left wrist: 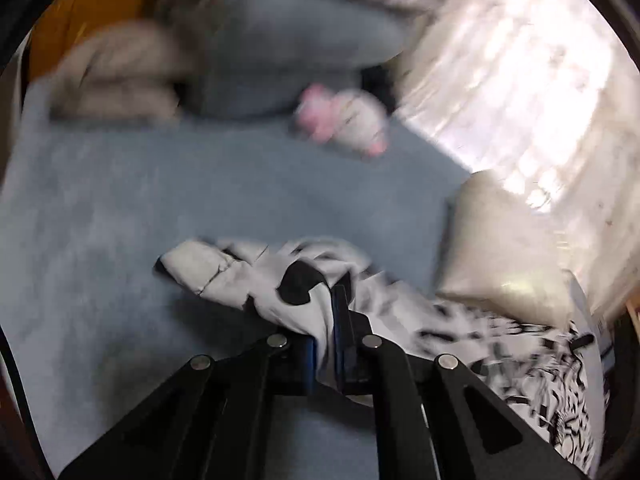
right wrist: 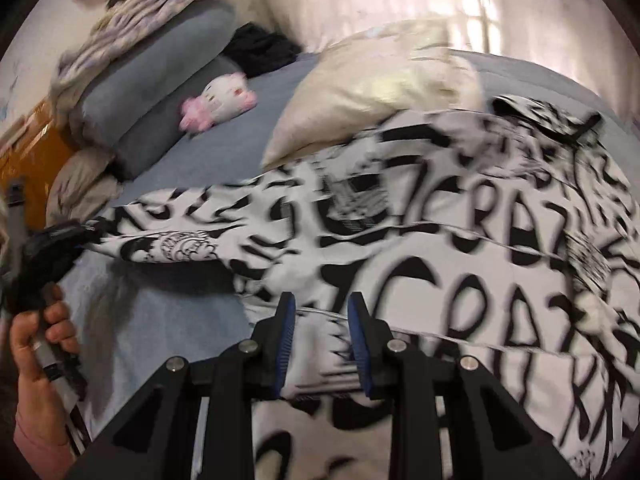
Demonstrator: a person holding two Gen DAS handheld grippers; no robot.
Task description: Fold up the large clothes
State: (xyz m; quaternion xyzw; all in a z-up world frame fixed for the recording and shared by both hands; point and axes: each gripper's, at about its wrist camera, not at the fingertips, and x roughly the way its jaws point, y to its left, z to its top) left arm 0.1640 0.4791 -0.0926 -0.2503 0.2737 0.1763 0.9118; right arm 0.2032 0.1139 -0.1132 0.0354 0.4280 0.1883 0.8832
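A large white garment with bold black lettering (right wrist: 440, 240) lies spread across a blue-grey bed (right wrist: 208, 152). My right gripper (right wrist: 322, 312) is at its near edge, blue pads pinching a bunched fold of the cloth. One sleeve stretches out to the left, where my left gripper (right wrist: 86, 232), held by a person's hand (right wrist: 40, 336), grips its end. In the left wrist view the left gripper (left wrist: 326, 320) is shut on that white sleeve (left wrist: 224, 268), and the cloth drapes over the left finger. The picture is motion-blurred.
A beige cushion (right wrist: 372, 92) lies against the garment's far edge. Grey pillows (right wrist: 160, 76) and a patterned blanket (right wrist: 152, 4) are stacked at the head of the bed, with a pink-and-white plush toy (right wrist: 224, 96) and dark cloth (right wrist: 260, 48) beside them. A bright curtain (left wrist: 520, 80) hangs behind.
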